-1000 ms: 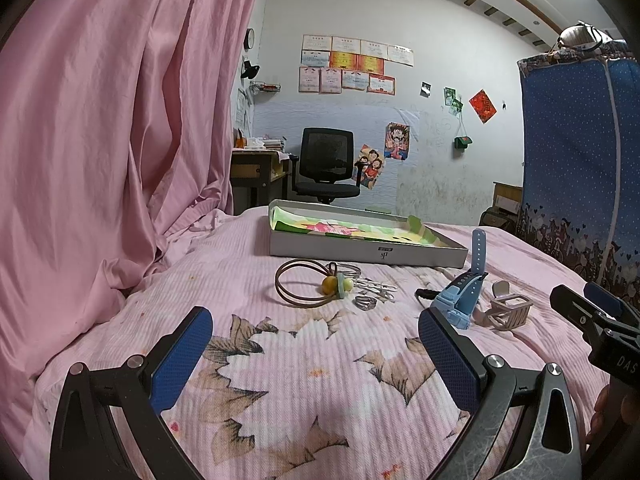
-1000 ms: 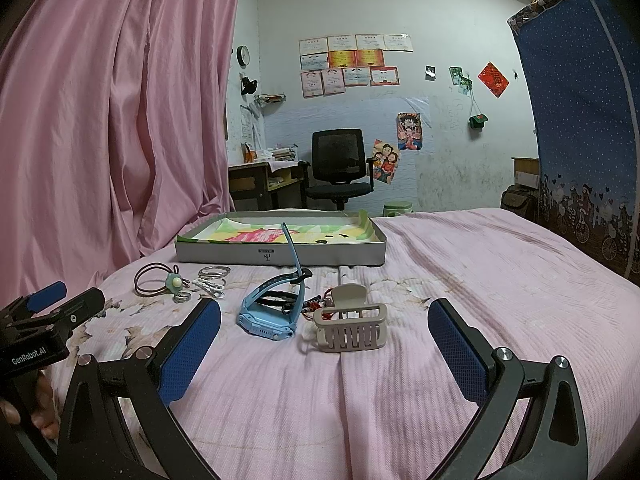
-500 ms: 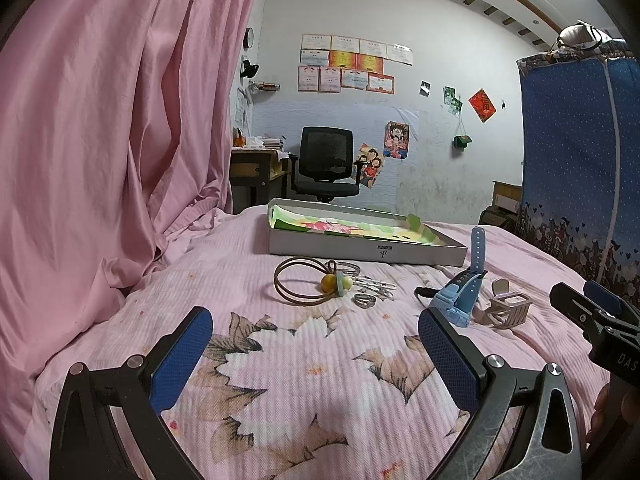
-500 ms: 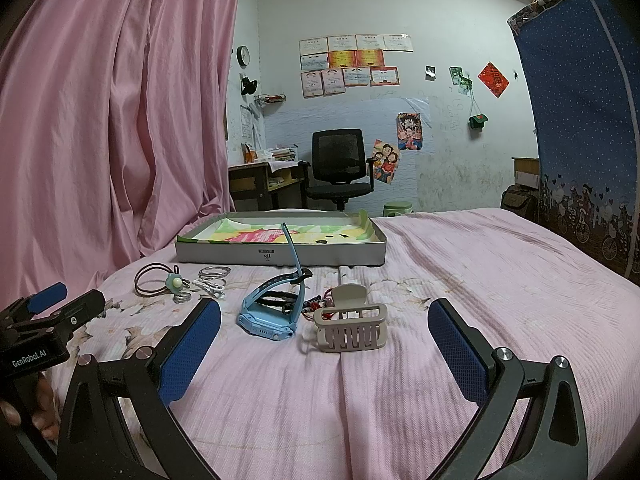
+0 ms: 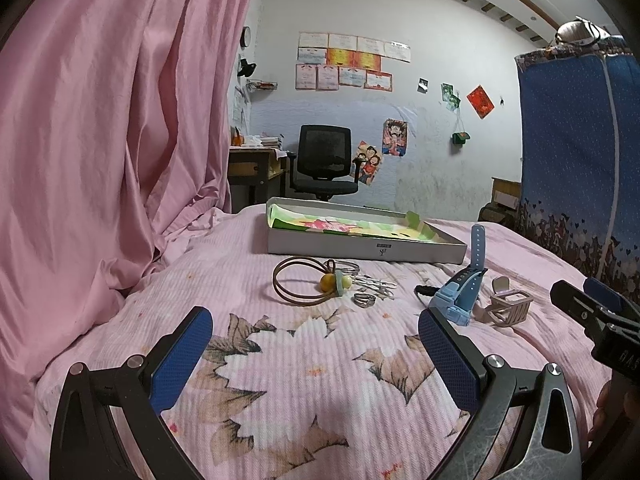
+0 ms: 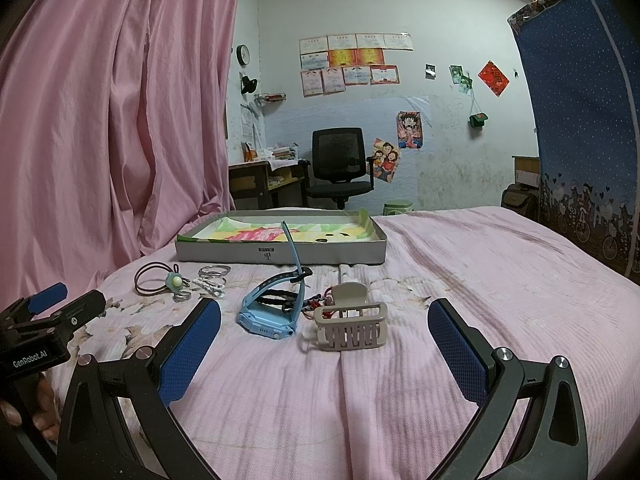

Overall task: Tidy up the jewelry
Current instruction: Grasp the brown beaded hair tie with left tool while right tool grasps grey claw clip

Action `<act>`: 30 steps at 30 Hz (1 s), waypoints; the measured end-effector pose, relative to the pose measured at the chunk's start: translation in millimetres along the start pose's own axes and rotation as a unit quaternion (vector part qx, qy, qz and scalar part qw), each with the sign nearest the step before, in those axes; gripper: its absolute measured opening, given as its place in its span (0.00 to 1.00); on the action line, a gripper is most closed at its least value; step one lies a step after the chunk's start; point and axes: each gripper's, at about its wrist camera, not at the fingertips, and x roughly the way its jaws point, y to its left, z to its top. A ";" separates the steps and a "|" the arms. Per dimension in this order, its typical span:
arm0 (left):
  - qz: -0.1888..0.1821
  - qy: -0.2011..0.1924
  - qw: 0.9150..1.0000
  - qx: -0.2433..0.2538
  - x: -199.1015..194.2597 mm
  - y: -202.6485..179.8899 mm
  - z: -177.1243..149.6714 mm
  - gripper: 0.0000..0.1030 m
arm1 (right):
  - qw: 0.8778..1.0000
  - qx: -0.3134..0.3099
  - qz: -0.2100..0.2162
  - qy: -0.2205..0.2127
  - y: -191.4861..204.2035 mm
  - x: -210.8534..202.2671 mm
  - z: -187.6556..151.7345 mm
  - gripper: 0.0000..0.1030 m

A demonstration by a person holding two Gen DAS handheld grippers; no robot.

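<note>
On the pink bedspread lie a brown hair tie with a yellow and green bead [image 5: 308, 284] [image 6: 160, 280], silver rings [image 5: 365, 300] [image 6: 214, 270], white clips [image 5: 378, 283], a blue watch [image 5: 460, 292] [image 6: 272, 308], a red and black cord [image 6: 316, 304] and a beige claw clip [image 5: 512, 308] [image 6: 352, 326]. Behind them stands a shallow grey box [image 5: 360, 246] [image 6: 280, 254] lined with coloured paper. My left gripper [image 5: 316, 354] is open, short of the hair tie. My right gripper [image 6: 324, 348] is open, just in front of the watch and claw clip.
A pink curtain [image 5: 100, 140] hangs along the left. A blue patterned cloth [image 5: 580, 160] hangs at the right. Beyond the bed are a black office chair [image 6: 340, 168] and a desk [image 6: 260, 180]. Each view shows the other gripper at its edge.
</note>
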 end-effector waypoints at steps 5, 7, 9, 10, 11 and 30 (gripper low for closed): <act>-0.009 0.014 1.000 0.010 9.2 0.7 -1.7 1.00 | 1.000 0.001 0.000 0.009 1.8 0.2 5.4 0.99; -0.013 0.026 1.000 0.008 14.6 2.5 1.6 1.00 | 1.000 -0.001 0.003 0.015 3.0 6.3 5.0 0.99; -0.015 0.034 0.999 0.008 19.9 5.2 7.2 1.00 | 1.000 -0.001 0.002 0.023 2.7 10.9 7.6 0.99; -0.015 0.036 0.999 0.009 21.4 6.3 8.5 1.00 | 1.000 -0.003 0.001 0.027 3.0 13.3 8.7 0.99; -0.015 0.038 0.999 0.011 23.8 7.0 10.2 1.00 | 1.000 -0.004 0.000 0.029 3.1 15.0 9.8 0.99; -0.026 0.131 0.988 0.082 98.1 4.6 32.5 1.00 | 0.989 0.004 -0.027 0.145 -16.3 84.0 14.6 0.99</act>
